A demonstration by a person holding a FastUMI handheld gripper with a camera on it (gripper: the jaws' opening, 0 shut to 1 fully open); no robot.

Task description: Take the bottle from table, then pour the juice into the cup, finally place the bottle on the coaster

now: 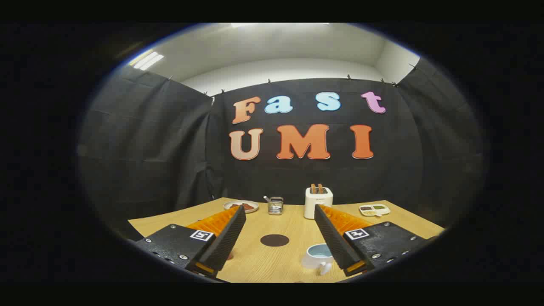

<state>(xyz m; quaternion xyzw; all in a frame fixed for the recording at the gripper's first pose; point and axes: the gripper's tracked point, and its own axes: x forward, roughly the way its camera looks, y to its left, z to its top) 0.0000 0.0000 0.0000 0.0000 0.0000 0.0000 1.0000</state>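
Gripper [278,212] hovers above the light wooden table [293,263], fingers spread wide with nothing between them — the gap shows bare tabletop and the far objects.

The round dark brown coaster [274,240] lies flat on the table, in the gap between the two fingers and a little below their tips, roughly centred. The white ceramic cup with a pale blue inside [318,256] stands upright just beside the right finger's inner face, partly hidden by it, its handle turned toward the camera. Cup and coaster are near each other but apart, cup on the right.

I cannot tell where the bottle is. A small reddish-brown patch peeks out at the lower inner edge of the left finger — too little shows to say what it is.

Beyond the fingers, along the table's far edge: a round plate with dark food [241,206], a small metal-and-glass container with a spoon in it [276,205], a white toaster with two slices of toast standing up in it [318,202], and a white divided dish with small portions [374,209].

Judgement: the task is at its start, the bottle not yet taken. Next move depends on finding the bottle first — likely off to one side, so the fingers would need to swing there, staying wide for the grasp.
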